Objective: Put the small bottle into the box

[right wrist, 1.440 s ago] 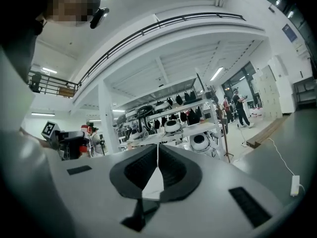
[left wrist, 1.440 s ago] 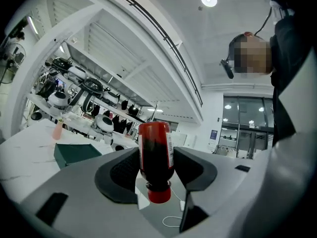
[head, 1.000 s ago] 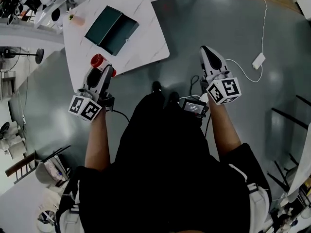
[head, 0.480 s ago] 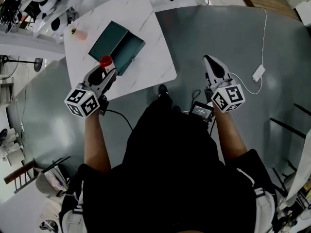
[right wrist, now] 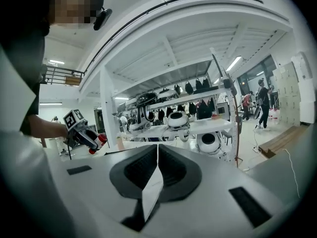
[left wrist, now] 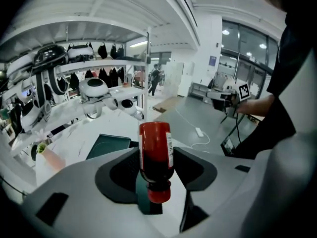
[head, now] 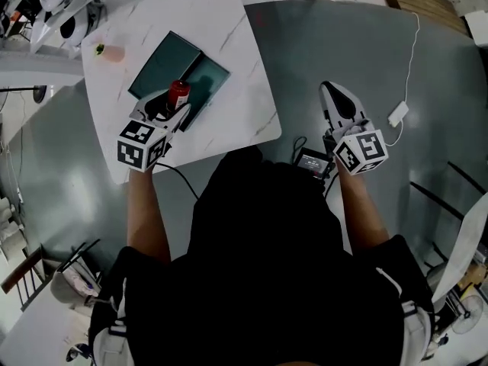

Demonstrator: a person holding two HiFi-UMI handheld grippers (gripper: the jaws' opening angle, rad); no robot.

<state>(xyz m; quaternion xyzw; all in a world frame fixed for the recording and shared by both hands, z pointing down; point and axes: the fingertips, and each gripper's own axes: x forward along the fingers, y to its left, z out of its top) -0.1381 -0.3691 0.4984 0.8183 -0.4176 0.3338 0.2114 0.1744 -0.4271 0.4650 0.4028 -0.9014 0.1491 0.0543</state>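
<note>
— Since a second ago the left tool (head: 172,107) has carried the small bottle (head: 178,93) from the surface's near edge up over the box (head: 162,63), left of centre in the head view.
— How is it held?
— Jaws closed on the red bottle near its neck, cap toward the camera, body pointing away. It hangs above the box's right half, not yet inside.
— And the right tool (head: 340,104)?
— Jaws pressed together with nothing between them, out at centre right over the floor, well apart from the white surface (head: 229,36).
— What might spoil it?
— A grip so near the neck could let the bottle swing or slip. Letting go too soon could drop it on the box's rim, and it might roll off.
</note>
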